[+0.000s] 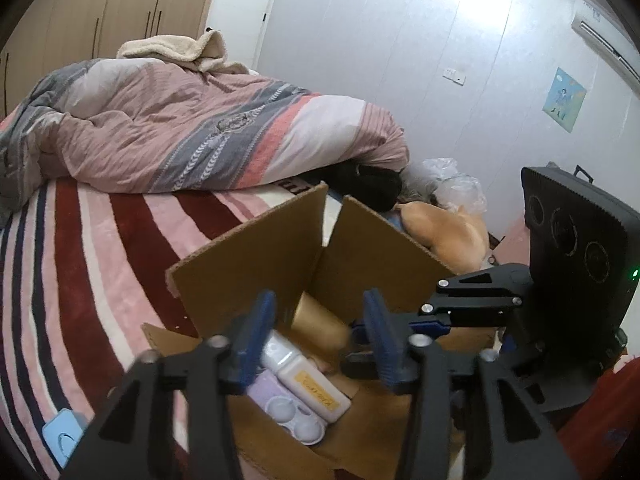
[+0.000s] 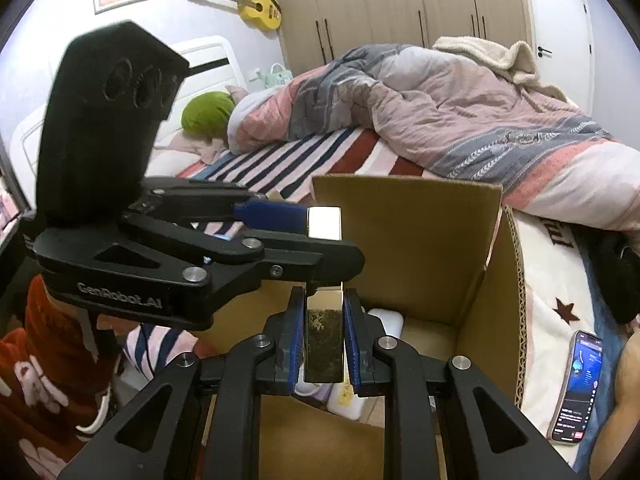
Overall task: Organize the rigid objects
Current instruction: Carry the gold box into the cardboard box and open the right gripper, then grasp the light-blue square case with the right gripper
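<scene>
Currently right gripper (image 2: 324, 344) pinches a gold lighter (image 2: 324, 332) upright over the open cardboard box (image 2: 440, 232); left gripper (image 1: 316, 340), fingers spread and empty, crosses at 10 o'clock.

The left wrist view looks forward and down along its own blue-padded fingers (image 1: 256, 336), close above an open cardboard box (image 1: 256, 248) on a striped bed, facing the white wall beyond. The other gripper's black body (image 1: 580, 248) fills its right edge.

The right wrist view sits equally near the same cardboard box (image 2: 408, 232), tilted down along its fingers (image 2: 290, 336), but faces the wardrobes and headboard. The left gripper (image 2: 280, 216) crosses its left half.

Both share the box interior, the rumpled quilt (image 1: 192, 120) (image 2: 460, 112) and probably the same white case inside, blurred in each.
</scene>
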`<action>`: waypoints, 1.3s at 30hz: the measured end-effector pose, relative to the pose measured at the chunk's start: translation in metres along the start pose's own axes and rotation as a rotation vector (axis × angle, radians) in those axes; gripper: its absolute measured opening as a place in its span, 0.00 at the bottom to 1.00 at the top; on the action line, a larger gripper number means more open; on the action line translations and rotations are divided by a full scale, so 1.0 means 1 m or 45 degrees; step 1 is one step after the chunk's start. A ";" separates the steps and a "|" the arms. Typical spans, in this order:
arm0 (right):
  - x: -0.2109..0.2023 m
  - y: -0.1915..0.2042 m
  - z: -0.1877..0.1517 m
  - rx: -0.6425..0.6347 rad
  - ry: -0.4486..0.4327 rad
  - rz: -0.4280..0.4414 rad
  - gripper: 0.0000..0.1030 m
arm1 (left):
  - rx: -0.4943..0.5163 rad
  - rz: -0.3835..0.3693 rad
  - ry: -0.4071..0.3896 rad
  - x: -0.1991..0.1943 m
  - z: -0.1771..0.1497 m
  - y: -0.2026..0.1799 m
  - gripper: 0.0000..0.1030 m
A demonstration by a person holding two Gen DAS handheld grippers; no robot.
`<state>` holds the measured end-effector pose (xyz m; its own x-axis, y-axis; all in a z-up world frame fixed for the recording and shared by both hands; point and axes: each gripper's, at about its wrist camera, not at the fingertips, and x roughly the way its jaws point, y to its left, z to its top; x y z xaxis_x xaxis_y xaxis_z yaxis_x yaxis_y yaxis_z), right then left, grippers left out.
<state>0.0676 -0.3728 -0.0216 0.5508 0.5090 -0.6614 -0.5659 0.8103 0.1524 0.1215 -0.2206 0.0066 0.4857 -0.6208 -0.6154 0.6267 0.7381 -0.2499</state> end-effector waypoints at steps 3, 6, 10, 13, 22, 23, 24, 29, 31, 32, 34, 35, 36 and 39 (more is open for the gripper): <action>0.004 0.000 -0.001 -0.019 0.012 -0.001 0.22 | 0.006 0.044 -0.041 -0.010 -0.001 0.003 0.72; 0.005 0.005 -0.002 -0.046 0.024 -0.008 0.26 | 0.014 0.094 -0.061 -0.022 -0.003 0.008 0.75; 0.005 0.007 0.000 -0.043 0.030 -0.019 0.28 | -0.009 0.130 -0.095 -0.045 -0.011 0.018 0.76; 0.004 0.013 0.005 -0.041 0.026 -0.038 0.33 | -0.037 0.156 -0.133 -0.066 -0.017 0.029 0.76; 0.003 0.077 0.028 -0.171 -0.032 -0.063 0.50 | -0.134 0.298 -0.257 -0.146 -0.059 0.075 0.81; 0.005 0.085 0.030 -0.187 -0.038 -0.063 0.51 | -0.147 0.317 -0.263 -0.152 -0.065 0.080 0.81; 0.009 0.096 0.033 -0.209 -0.041 -0.058 0.51 | -0.160 0.337 -0.268 -0.158 -0.071 0.086 0.82; 0.040 0.140 0.040 -0.257 0.004 0.037 0.51 | -0.246 0.435 -0.286 -0.185 -0.107 0.123 0.84; 0.058 0.156 0.041 -0.273 0.034 0.068 0.52 | -0.277 0.464 -0.287 -0.192 -0.121 0.137 0.86; 0.070 0.165 0.041 -0.279 0.054 0.088 0.54 | -0.294 0.476 -0.282 -0.195 -0.129 0.145 0.87; 0.090 0.177 0.040 -0.282 0.087 0.119 0.61 | -0.324 0.497 -0.269 -0.197 -0.142 0.160 0.88; 0.103 0.182 0.039 -0.273 0.109 0.135 0.66 | -0.341 0.507 -0.264 -0.198 -0.150 0.169 0.88; 0.118 0.187 0.038 -0.256 0.135 0.150 0.69 | -0.358 0.513 -0.257 -0.198 -0.158 0.177 0.88; 0.160 0.194 0.034 -0.202 0.221 0.167 0.76 | -0.387 0.506 -0.261 -0.195 -0.176 0.195 0.88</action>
<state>0.0669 -0.1245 -0.0735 0.3609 0.5380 -0.7618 -0.7221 0.6781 0.1368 0.0417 0.0910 -0.0535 0.7777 -0.2943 -0.5554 0.1804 0.9509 -0.2513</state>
